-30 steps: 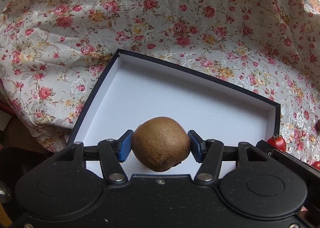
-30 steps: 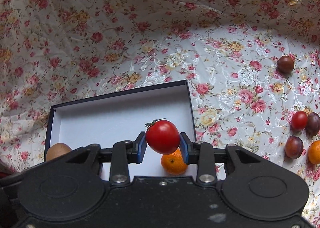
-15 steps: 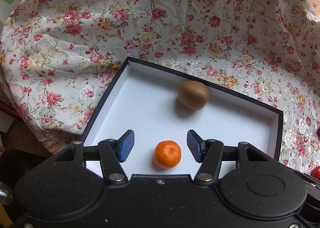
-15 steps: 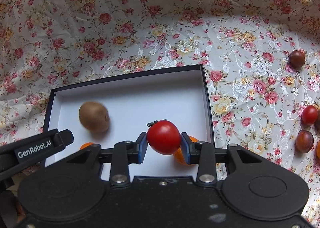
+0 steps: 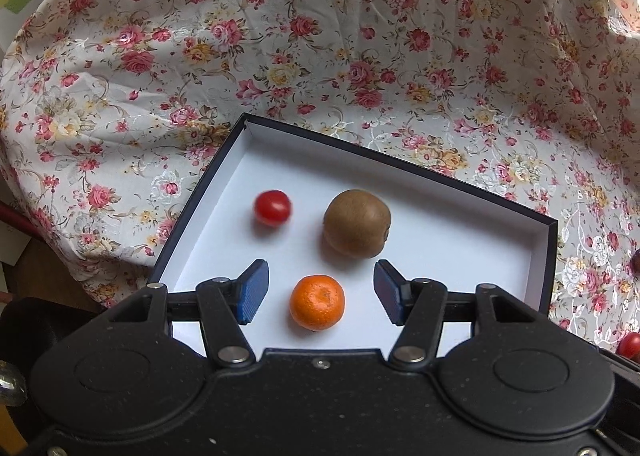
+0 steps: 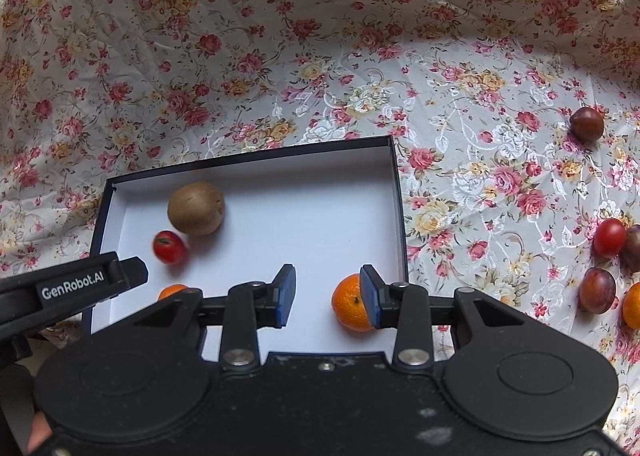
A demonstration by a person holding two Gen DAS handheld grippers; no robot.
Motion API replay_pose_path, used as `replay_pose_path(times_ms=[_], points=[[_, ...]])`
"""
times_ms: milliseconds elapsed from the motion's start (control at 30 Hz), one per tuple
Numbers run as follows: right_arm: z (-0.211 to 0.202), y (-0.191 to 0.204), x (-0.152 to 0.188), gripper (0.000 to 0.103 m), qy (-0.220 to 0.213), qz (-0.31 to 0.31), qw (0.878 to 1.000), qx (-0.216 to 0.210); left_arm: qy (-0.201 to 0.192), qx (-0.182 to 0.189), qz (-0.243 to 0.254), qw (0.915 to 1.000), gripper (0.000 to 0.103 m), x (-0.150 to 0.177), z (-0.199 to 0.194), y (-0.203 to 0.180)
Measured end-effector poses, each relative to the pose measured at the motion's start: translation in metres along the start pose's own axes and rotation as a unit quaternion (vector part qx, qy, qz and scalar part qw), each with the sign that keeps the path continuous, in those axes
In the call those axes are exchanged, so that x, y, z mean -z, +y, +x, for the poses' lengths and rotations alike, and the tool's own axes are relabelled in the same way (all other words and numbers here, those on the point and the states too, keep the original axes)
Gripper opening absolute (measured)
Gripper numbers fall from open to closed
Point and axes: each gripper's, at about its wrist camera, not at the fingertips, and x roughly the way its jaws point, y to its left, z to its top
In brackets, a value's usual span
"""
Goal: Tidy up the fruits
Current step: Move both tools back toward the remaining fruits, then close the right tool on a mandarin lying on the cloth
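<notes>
Plainly, "GenRobot.AI" is showing in white letters on my left tool point(image 6: 72, 292), seen from the right wrist. Both my left tool point(image 5: 320, 292) and right tool point(image 6: 328, 296) are gaping wide, gripping nothing. Inside the shallow white-lined box point(image 5: 546, 256) a fuzzy brown kiwi point(image 5: 357, 223), a glossy red tomato point(image 5: 272, 207) and a dimpled round mandarin point(image 5: 317, 302) are sitting apart. Dark plums point(image 6: 597, 290) are lying on the floral cloth point(image 6: 320, 55).

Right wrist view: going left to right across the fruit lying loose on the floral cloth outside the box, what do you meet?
Upper dark plum → lower dark plum → red tomato → at the frame's right edge, another dark plum and an orange fruit, too overlapped to order.
</notes>
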Motion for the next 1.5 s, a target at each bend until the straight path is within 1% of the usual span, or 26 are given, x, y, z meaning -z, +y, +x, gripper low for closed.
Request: replay_pose_path(times_ms=[300,400,567,733,900,1067,1233,1500], points=[[-0.008,-0.023,-0.001,0.039,0.008,0.009,1.000,0.021,0.002,0.004,0.032,0.9995,0.062,0.004,-0.004,-0.036],[-0.010,-0.038,-0.001,0.039,0.015,0.024,0.999,0.028,0.000,0.007,0.050,0.9988,0.062,0.008,-0.006,-0.052],[-0.016,-0.059,-0.003,0.039,0.015,0.042,0.998,0.042,0.001,0.012,0.074,0.9972,0.062,0.013,-0.009,-0.077],[-0.022,-0.084,-0.007,0.039,0.024,0.074,0.996,0.047,0.005,0.016,0.101,0.9948,0.062,0.019,-0.009,-0.102],[-0.026,-0.110,-0.008,0.039,0.027,0.100,0.993,0.064,0.011,0.036,0.115,0.9927,0.062,0.023,-0.013,-0.125],[-0.031,-0.138,-0.011,0.039,0.034,0.128,0.989,0.073,0.010,0.042,0.137,0.9896,0.062,0.029,-0.015,-0.150],[-0.041,-0.170,-0.017,0.039,0.029,0.154,0.984,0.084,0.013,0.047,0.157,0.9864,0.062,0.033,-0.013,-0.175],[-0.051,-0.223,-0.024,0.039,0.032,0.205,0.973,0.107,0.019,0.055,0.195,0.9791,0.062,0.042,-0.011,-0.220]])
